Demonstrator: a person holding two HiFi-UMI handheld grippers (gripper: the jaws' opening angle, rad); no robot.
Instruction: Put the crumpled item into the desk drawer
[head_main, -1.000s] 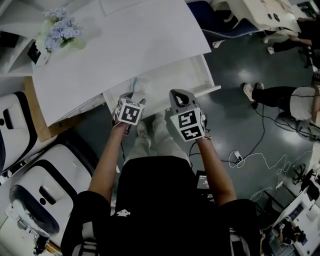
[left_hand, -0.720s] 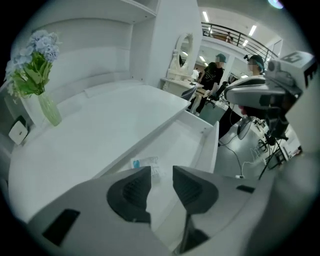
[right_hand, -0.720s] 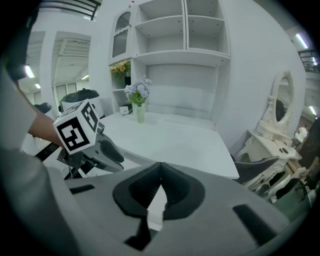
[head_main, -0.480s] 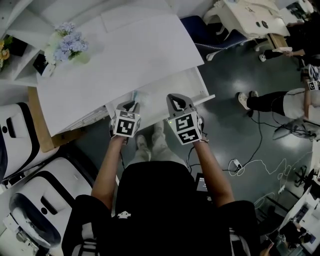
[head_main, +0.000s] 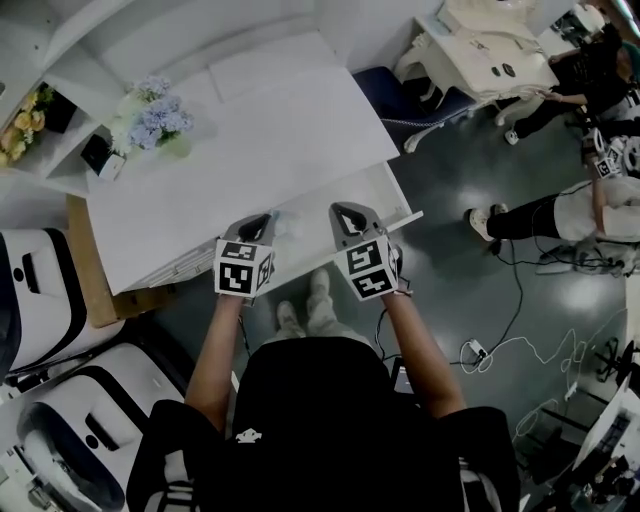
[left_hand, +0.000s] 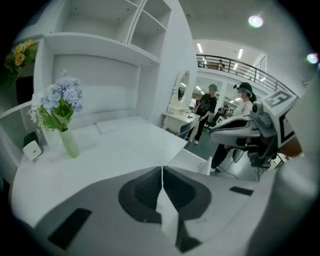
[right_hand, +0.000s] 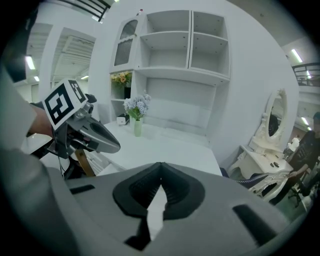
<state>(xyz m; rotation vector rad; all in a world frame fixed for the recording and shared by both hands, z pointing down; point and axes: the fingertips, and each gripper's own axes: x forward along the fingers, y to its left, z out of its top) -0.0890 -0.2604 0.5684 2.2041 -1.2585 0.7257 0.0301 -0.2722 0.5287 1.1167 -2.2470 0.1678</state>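
A: Crumpled item (head_main: 288, 226), location?

B: Reads as a pale lump inside the open desk drawer (head_main: 396, 190), toward its left end. It is small and washed out in the head view, and neither gripper view shows it.

A: And the drawer?

B: It is pulled out from under the front edge of the desk (head_main: 270, 130), at the end nearer the right front corner.

A: Grippers?

B: The left gripper (left_hand: 162, 170) has just been closing its jaws. The pads now meet with nothing between them. The right gripper (right_hand: 161, 165) also has its jaws together and is empty. Both hang above the drawer side by side, a gap between them, tilted down toward the desk. The left one's tip is just beside the lump but has no hold on it.

A: Step in hand?

B: The observer's judgement is that the item is delivered and the drawer now needs shutting.

A: How should the person do that well?

B: First check that the lump sits below the drawer's rim, so nothing catches under the desk edge. Then set the closed jaws against the drawer's front, one gripper either side of its middle, and push straight toward the desk so the drawer does not skew. Ease off near the end of travel. The vase of flowers (head_main: 155, 120) stands at the back left of the desk, well apart, so it is no concern.
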